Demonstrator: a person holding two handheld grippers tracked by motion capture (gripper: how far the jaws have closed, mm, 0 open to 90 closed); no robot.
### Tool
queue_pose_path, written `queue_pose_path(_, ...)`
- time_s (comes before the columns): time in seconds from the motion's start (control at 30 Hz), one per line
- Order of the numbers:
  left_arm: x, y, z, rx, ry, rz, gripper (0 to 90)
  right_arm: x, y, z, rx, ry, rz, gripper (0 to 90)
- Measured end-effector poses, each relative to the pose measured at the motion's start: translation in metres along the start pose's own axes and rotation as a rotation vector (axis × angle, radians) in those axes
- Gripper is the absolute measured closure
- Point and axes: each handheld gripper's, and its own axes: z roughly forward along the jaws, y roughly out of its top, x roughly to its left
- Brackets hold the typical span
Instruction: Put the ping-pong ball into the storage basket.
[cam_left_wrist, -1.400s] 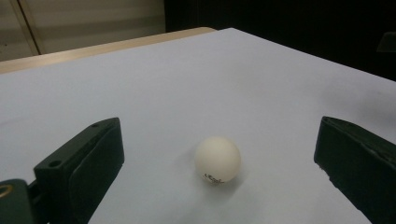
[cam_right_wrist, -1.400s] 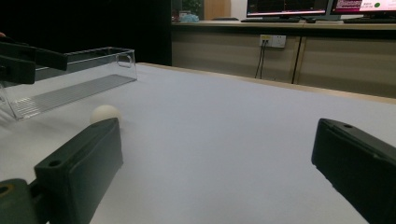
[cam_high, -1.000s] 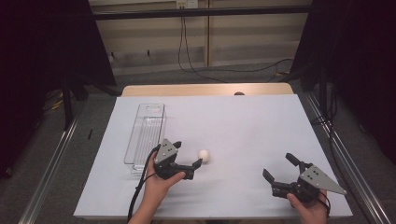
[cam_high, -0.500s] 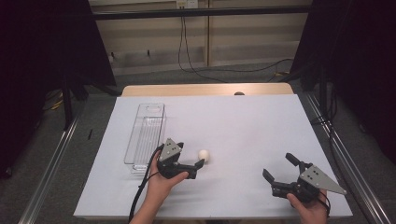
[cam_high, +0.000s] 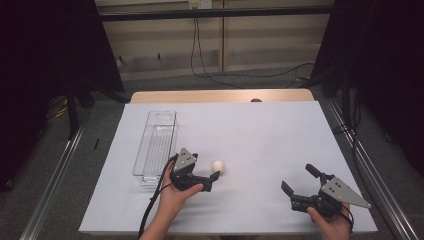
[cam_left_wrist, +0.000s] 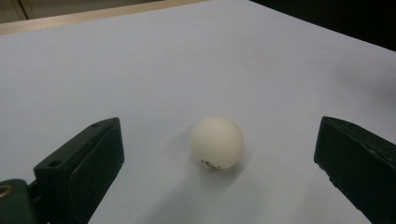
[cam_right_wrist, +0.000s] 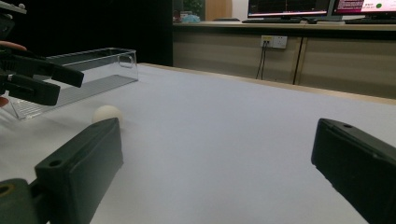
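Observation:
A small white ball (cam_high: 218, 166) rests on the white table sheet (cam_high: 260, 135). My left gripper (cam_high: 204, 167) lies open just left of it, its jaws pointing at the ball. In the left gripper view the ball (cam_left_wrist: 216, 142) sits a little ahead of the two spread jaws, touching neither. My right gripper (cam_high: 297, 177) is open near the front right of the table, with nothing between its jaws. From the right gripper view the ball (cam_right_wrist: 106, 113) shows far off at the left, beside the left gripper (cam_right_wrist: 44, 79).
A long clear plastic tray (cam_high: 155, 142) stands lengthwise to the left of the left gripper, and its near end is close to the hand. The tray (cam_right_wrist: 93, 70) looks empty. A wooden table edge (cam_high: 220, 96) runs along the back.
My left gripper has edged slightly to the right, toward the ball. The ball and the right gripper have stayed put.

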Motion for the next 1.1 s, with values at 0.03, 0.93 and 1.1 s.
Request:
queue_pose_path(0.03, 0.000, 0.000, 0.000, 0.000, 0.001, 0.000, 1.8, 0.000, 0.000, 0.000, 0.001, 0.001, -0.002, 1.6)
queue_pose_path(0.93, 0.003, 0.000, 0.010, 0.048, 0.006, -0.006, 2.3, 0.000, 0.000, 0.001, -0.002, -0.002, -0.005, 1.8)
queue_pose_path(1.1, 0.002, 0.000, 0.013, 0.061, 0.016, 0.000, 2.6, 0.000, 0.000, 0.001, -0.002, 0.000, -0.005, 1.8)
